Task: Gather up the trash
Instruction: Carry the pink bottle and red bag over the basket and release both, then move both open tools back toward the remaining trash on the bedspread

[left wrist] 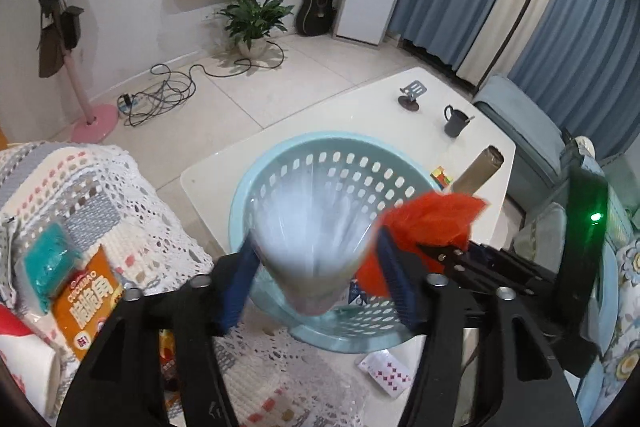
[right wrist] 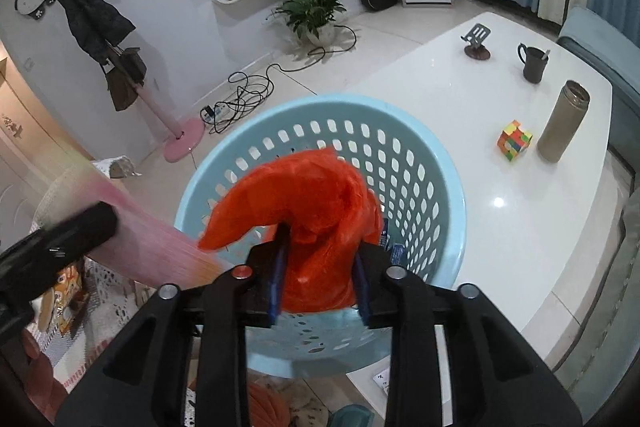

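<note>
While both tongs hang over the blue basket [right wrist: 440,187], left tongs [left wrist: 316,267] stand apart around a blurred cup [left wrist: 312,227]; right tongs [right wrist: 320,279] flank the orange bag [right wrist: 320,203], grip unclear; snack packet [left wrist: 86,303] remains.

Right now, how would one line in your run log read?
left gripper: blurred pale cup between jaws | right gripper: orange bag between jaws | both over blue basket

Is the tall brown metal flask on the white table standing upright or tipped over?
Upright. The tall brown metal flask stands on its base on the white table, round top upward, beside the colourful puzzle cube.
</note>
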A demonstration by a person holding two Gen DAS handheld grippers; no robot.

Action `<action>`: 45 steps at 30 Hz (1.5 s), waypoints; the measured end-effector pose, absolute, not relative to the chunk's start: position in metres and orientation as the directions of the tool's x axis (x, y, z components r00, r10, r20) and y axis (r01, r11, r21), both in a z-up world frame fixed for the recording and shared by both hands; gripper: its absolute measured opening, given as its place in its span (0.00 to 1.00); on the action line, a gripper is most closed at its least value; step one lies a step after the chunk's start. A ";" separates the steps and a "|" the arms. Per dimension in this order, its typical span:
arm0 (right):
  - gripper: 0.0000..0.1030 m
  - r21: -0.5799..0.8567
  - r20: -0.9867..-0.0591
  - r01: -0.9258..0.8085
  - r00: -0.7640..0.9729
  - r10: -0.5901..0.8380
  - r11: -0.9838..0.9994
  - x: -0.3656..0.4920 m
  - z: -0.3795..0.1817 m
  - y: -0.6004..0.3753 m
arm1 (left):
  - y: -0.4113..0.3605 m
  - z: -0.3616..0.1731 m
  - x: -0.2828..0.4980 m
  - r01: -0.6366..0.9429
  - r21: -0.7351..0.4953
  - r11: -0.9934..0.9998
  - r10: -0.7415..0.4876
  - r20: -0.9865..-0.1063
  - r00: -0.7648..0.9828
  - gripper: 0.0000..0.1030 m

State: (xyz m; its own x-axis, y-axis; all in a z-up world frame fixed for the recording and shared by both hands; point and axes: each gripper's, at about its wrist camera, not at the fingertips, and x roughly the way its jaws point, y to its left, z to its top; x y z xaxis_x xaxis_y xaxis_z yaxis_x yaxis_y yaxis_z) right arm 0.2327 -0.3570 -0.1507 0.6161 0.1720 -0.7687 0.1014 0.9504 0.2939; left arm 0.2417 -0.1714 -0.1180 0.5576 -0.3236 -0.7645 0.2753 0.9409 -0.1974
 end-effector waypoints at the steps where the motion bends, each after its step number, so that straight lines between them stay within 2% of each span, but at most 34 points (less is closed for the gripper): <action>1: 0.40 0.295 -0.770 0.105 0.614 0.171 0.950 0.234 -0.152 -0.358 | -0.167 -0.115 0.240 0.274 -0.203 0.940 -0.328 -0.759 0.563 0.64; 2: 0.45 0.300 -0.769 0.109 0.616 0.172 0.948 0.233 -0.153 -0.359 | -0.165 -0.113 0.239 0.273 -0.207 0.939 -0.331 -0.755 0.566 0.65; 15: 0.45 0.288 -0.754 0.062 0.630 0.186 0.956 0.218 -0.131 -0.334 | -0.138 -0.096 0.213 0.249 -0.218 0.944 -0.328 -0.719 0.613 0.65; 25: 0.47 0.274 -0.677 -0.082 0.691 0.253 0.958 0.195 -0.081 -0.284 | -0.085 -0.055 0.170 0.186 -0.231 0.955 -0.293 -0.640 0.710 0.65; 27: 0.50 0.271 -0.663 -0.118 0.697 0.274 0.955 0.189 -0.073 -0.271 | -0.068 -0.048 0.160 0.158 -0.245 0.957 -0.280 -0.624 0.729 0.65; 34: 0.51 0.255 -0.640 -0.243 0.683 0.352 0.936 0.173 -0.061 -0.220 | -0.004 -0.040 0.124 0.013 -0.263 0.965 -0.174 -0.600 0.781 0.65; 41: 0.52 0.224 -0.663 -0.327 0.639 0.389 0.918 0.165 -0.074 -0.173 | 0.073 -0.061 0.085 -0.205 -0.295 0.933 -0.040 -0.654 0.756 0.64; 45: 0.52 0.215 -0.689 -0.353 0.606 0.397 0.911 0.166 -0.086 -0.152 | 0.104 -0.081 0.072 -0.280 -0.346 0.895 -0.036 -0.683 0.729 0.63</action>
State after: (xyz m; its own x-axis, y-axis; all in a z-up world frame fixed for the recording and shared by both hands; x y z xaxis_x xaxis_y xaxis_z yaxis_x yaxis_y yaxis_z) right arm 0.1658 -0.1522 -0.0863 0.6064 0.3974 -0.6888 -0.3530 0.9107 0.2147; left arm 0.0716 0.1043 -0.0807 0.7293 -0.0356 -0.6832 -0.2804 0.8954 -0.3460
